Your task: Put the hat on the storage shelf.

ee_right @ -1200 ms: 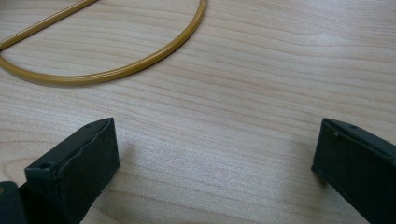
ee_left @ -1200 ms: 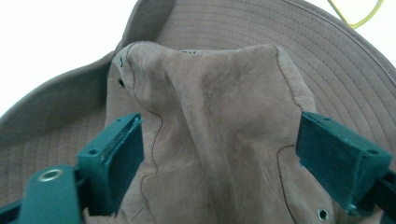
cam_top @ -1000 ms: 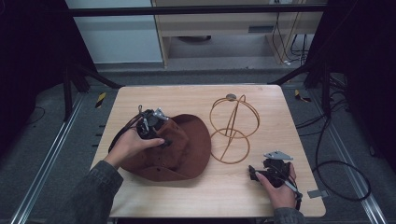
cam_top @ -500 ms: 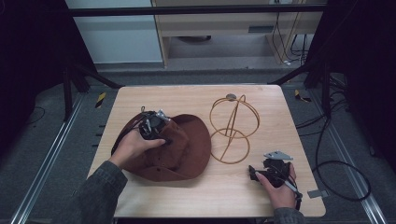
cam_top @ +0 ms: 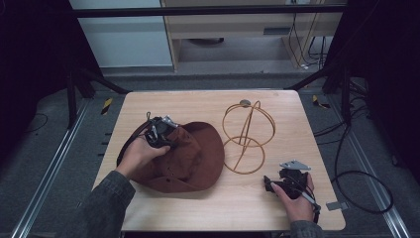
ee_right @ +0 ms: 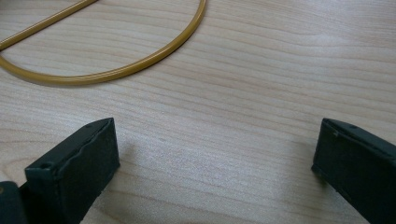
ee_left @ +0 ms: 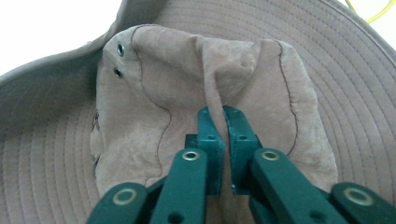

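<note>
A brown wide-brimmed hat [cam_top: 190, 158] lies flat on the light wooden counter [cam_top: 213, 104], toward the 9 o'clock side of its middle. The left hand-held gripper [cam_top: 161, 133] sits on the hat at its 10 o'clock edge, gripped from behind by the person's left hand [cam_top: 136, 156], whose sleeve runs off toward 7 o'clock. In the left gripper view the left hand-held gripper [ee_left: 219, 122] has its jaws pressed together on a raised fold of the hat's crown [ee_left: 205, 88], with the cloth pinched up between them; two small metal eyelets [ee_left: 119, 60] show at 10 o'clock on the crown, and the stitched brim [ee_left: 355, 93] spreads around it.

Just beside the hat, at its 3 o'clock side, stands a gold wire stand [cam_top: 247, 136] made of rings, its base ring resting on the counter.

The right hand-held gripper [cam_top: 271, 184] lies low at the counter's 5 o'clock corner, held by the right hand [cam_top: 297, 201], a grey plate [cam_top: 294, 164] on top. In the right gripper view its jaws stand wide apart over bare wood, holding nothing, with an arc of the wire stand's base ring [ee_right: 107, 70] at 11 o'clock
</note>
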Demonstrator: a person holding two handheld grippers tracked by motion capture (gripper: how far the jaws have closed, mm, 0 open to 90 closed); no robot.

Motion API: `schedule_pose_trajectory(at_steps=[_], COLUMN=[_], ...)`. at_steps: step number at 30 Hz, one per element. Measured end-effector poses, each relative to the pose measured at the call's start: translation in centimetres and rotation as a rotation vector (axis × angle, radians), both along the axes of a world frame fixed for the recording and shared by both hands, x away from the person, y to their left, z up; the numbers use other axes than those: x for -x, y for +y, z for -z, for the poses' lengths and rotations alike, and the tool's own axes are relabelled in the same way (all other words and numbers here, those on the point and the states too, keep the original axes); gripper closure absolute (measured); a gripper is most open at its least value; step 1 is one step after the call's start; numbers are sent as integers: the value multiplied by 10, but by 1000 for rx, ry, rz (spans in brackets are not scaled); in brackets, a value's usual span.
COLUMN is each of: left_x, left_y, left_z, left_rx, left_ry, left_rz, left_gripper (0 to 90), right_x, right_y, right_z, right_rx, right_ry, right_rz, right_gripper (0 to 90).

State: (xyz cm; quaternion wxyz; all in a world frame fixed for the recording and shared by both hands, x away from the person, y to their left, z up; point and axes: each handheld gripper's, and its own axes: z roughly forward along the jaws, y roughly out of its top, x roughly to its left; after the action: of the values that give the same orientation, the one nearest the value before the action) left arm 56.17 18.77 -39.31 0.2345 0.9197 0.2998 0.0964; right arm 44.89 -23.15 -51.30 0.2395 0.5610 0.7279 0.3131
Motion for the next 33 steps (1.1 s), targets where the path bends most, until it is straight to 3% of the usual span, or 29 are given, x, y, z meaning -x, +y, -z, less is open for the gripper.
schedule_pose_trajectory(at_steps=[15, 30, 33], left_x=[10, 39, 47], left_y=[11, 39, 45], left_z=[-16, -53, -65], left_rx=[25, 79, 80], left_ry=[-85, -175, -192], left_rz=[0, 12, 33], left_gripper=[885, 885, 885], right_x=[0, 0, -1], right_y=[0, -1, -2], right_z=[0, 0, 0], right_rx=[0, -2, 6], right_ry=[0, 0, -4], right_rz=[0, -6, -7], right_gripper=[4, 5, 5])
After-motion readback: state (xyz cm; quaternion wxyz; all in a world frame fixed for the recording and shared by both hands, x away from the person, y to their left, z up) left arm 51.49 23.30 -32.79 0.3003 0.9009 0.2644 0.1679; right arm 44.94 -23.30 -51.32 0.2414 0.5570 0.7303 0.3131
